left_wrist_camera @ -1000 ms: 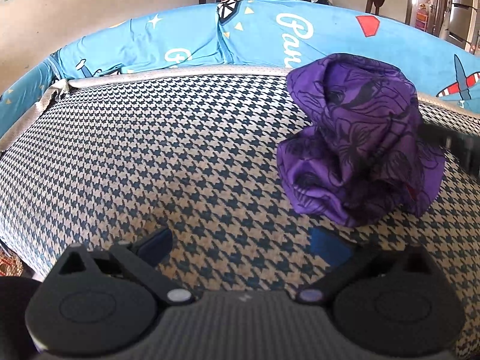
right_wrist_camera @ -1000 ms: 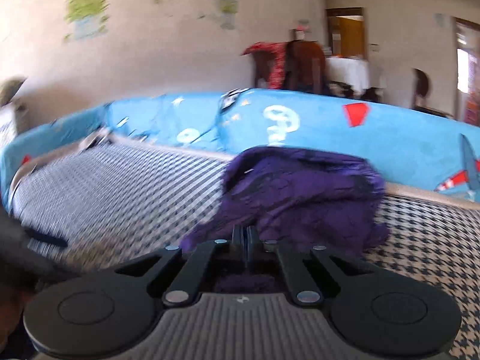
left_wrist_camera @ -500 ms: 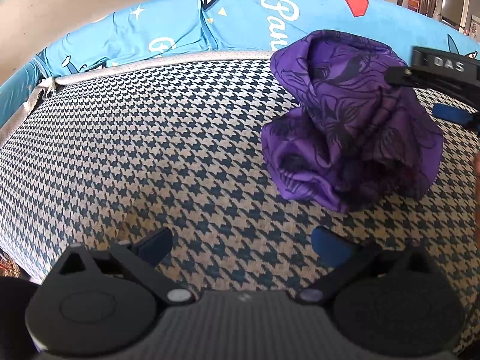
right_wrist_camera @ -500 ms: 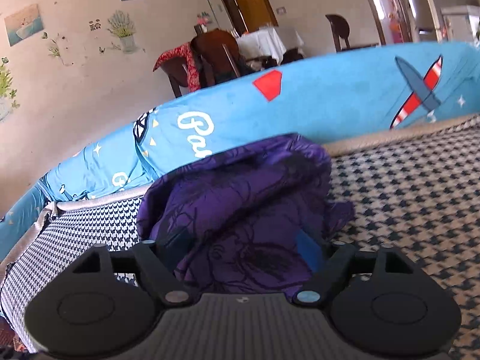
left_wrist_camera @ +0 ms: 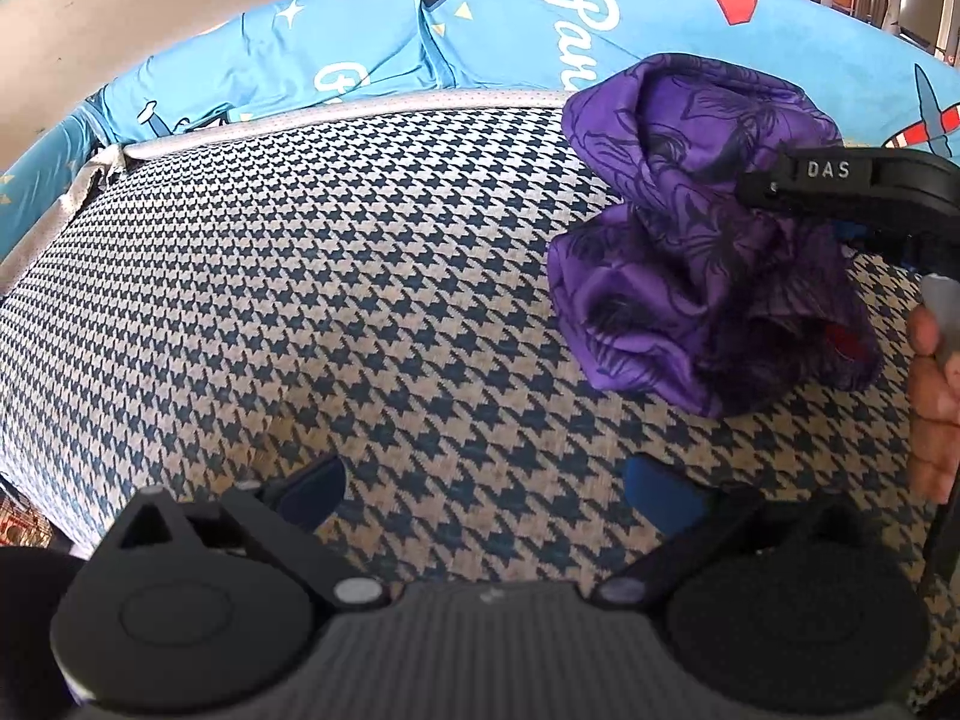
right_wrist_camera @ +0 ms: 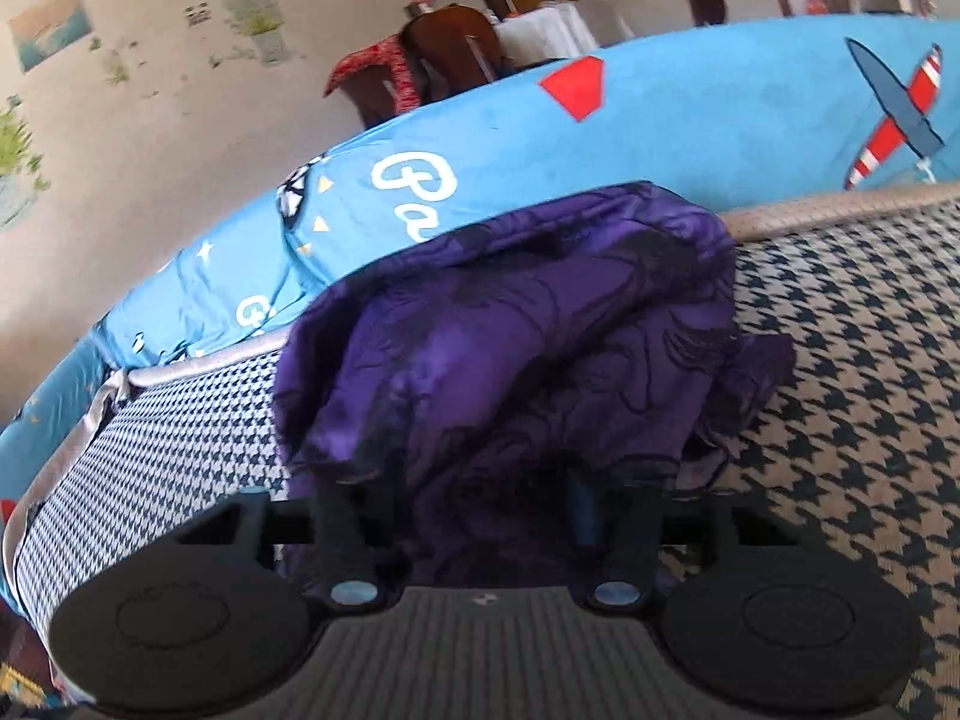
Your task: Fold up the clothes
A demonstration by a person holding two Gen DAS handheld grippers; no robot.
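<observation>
Left gripper (left_wrist_camera: 483, 495): held low at the near edge of the mattress, tilted down at the cloth cover; its two blue-padded fingers (left_wrist_camera: 657, 495) are spread wide, with only bare checked fabric between them.
Right gripper (right_wrist_camera: 474, 504): pushed into the near side of the purple garment, its jaws closing with bunched cloth between them; the fingertips are buried in folds, so whether the pads press the fabric yet cannot be told.
Right hand (left_wrist_camera: 933, 402): seen at the right edge of the left wrist view, fingers wrapped round the tool's handle, the black gripper body reaching in over the garment from the right.
Purple garment (left_wrist_camera: 708, 240): a crumpled heap with a dark printed pattern, piled up rather than spread, lying on the far right part of the mattress, well apart from the left gripper.
Mattress (left_wrist_camera: 330, 276): covered in a dark-and-cream houndstooth cloth, edged by a pale piped seam at the far side.
Blue sheet (right_wrist_camera: 690, 120): draped just behind the mattress, printed with white script, red shapes and an aeroplane.
Background: a cream wall with small pictures, and dark wooden chairs (right_wrist_camera: 444, 54) beyond the sheet.
</observation>
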